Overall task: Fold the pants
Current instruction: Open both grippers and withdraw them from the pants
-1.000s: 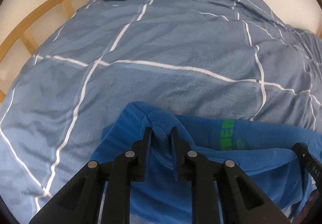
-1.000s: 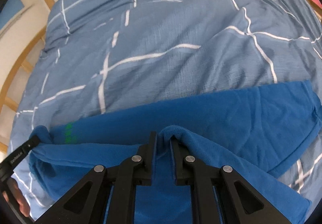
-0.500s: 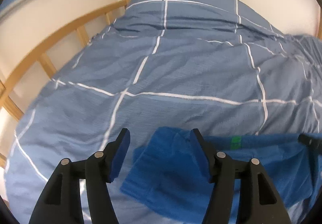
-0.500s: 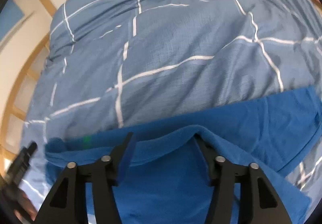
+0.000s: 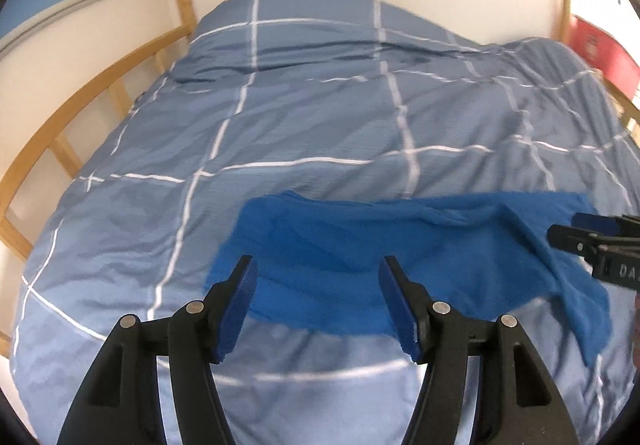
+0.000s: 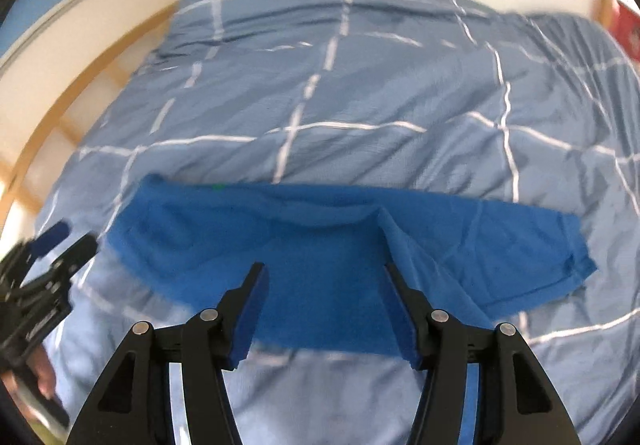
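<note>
Your left gripper [image 5: 316, 285] and right gripper [image 6: 324, 291] both gape wide, holding nothing, above the folded pants [image 6: 320, 245] (bright blue) on the checked duvet [image 5: 320, 105].

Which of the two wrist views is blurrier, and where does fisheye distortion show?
Right wrist: stronger motion blur, smearing the duvet grid and the pants. Left wrist: milder blur. Both bow the wooden bed rail into a curve.

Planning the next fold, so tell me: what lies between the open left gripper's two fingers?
In the left wrist view, the left gripper is open, and only the blue pants on the checked duvet show between its fingers, ungripped.
</note>
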The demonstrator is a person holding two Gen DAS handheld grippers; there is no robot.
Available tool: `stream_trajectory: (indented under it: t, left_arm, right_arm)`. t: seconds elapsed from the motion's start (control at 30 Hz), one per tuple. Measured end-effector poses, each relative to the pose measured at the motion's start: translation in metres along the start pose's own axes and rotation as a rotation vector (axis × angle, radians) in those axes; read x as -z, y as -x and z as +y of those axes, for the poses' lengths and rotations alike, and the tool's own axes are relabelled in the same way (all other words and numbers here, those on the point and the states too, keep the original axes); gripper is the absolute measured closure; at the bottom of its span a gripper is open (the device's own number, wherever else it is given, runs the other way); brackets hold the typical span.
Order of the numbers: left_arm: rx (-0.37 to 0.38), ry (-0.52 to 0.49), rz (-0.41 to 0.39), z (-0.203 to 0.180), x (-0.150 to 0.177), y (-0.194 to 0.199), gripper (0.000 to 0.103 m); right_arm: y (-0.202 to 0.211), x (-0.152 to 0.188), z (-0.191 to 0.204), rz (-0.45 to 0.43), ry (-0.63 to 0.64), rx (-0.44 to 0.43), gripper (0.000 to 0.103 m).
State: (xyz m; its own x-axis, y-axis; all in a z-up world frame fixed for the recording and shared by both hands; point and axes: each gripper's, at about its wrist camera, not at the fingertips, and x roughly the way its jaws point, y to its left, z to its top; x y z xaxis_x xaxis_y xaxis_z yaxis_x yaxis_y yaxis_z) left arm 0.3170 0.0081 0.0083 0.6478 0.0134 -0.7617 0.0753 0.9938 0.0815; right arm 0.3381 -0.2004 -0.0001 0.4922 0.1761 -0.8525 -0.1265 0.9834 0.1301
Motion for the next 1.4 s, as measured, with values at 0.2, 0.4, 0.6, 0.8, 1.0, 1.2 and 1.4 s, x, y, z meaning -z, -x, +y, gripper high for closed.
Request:
stream_trajectory:
  t: [0.2,0.4,0.6,0.8,1.0,1.2,1.4]
  left_arm:
    - [0.082,-0.028,-0.013,-0.038,0.018,0.041,0.04]
    - [0.135,-0.058,-0.038,-0.074,0.036,0.079,0.036]
    - [0.179,-0.062,-0.006,-0.115,0.055,0.085,0.033]
    - [0.189,-0.105,0.056,-0.162,0.076,0.07,0.033]
    - [0.187,-0.129,0.109,-0.195,0.096,0.051,0.034]
    - [0.192,-0.1,0.163,-0.203,0.111,0.029,0.034]
    - [0.168,-0.09,0.203,-0.203,0.122,0.011,0.034]
  right_arm:
    - [0.052,0.034,0.007,-0.049,0.081,-0.022,0.045]
    - [0.089,0.063,-0.005,-0.091,0.132,0.024,0.045]
    - [0.101,0.096,-0.03,-0.09,0.132,0.028,0.045]
    - [0.091,0.127,-0.051,-0.033,0.138,0.046,0.045]
    - [0.071,0.152,-0.071,0.029,0.156,0.066,0.045]
    - [0.046,0.168,-0.089,0.077,0.143,0.047,0.045]
    - [0.025,0.179,-0.092,0.104,0.189,0.083,0.045]
